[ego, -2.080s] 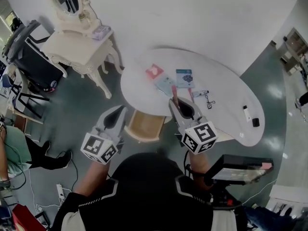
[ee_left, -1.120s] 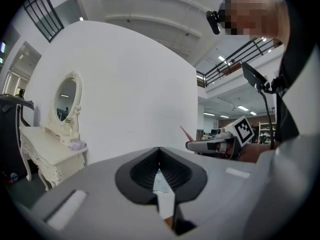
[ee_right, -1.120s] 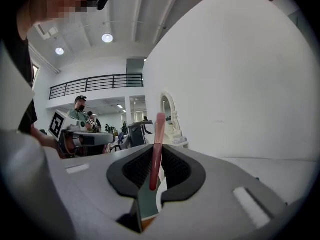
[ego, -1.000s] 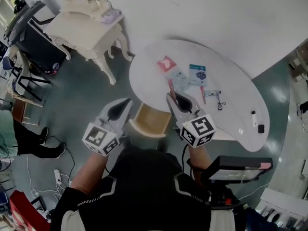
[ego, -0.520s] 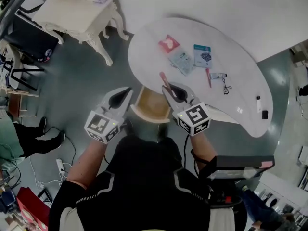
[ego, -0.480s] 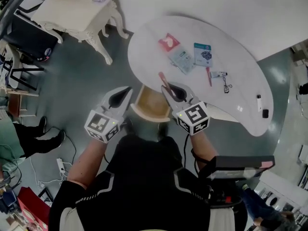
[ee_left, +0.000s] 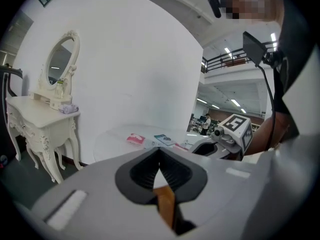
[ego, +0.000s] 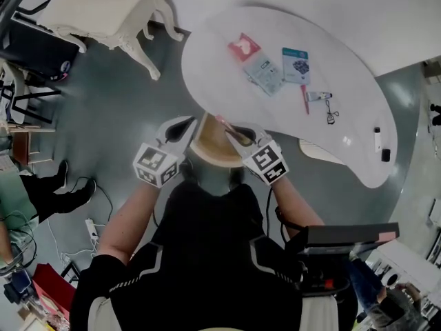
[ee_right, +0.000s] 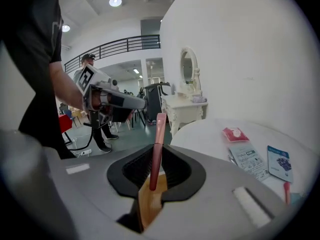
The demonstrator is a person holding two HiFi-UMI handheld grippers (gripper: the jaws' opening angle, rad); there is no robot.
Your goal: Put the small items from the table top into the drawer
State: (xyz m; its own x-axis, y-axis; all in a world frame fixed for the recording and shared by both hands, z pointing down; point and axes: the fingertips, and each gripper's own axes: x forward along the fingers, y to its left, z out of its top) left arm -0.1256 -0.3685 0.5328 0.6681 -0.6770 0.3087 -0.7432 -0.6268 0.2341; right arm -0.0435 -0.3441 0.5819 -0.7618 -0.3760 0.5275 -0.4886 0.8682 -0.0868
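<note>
A slim pink stick (ee_right: 159, 134) is pinched by the right gripper (ee_right: 156, 156), apparently for dropping into the open tan wooden drawer (ego: 205, 143) at the near edge of the white table (ego: 344, 116); the left gripper (ee_left: 160, 170) is closed on nothing.

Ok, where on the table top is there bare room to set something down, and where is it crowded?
Bare: the left end of the table, between the red packet and the edge by the drawer; also the stretch between the eyelash curler and the white stick. Crowded: the middle, from the red packet to the eyelash curler.
</note>
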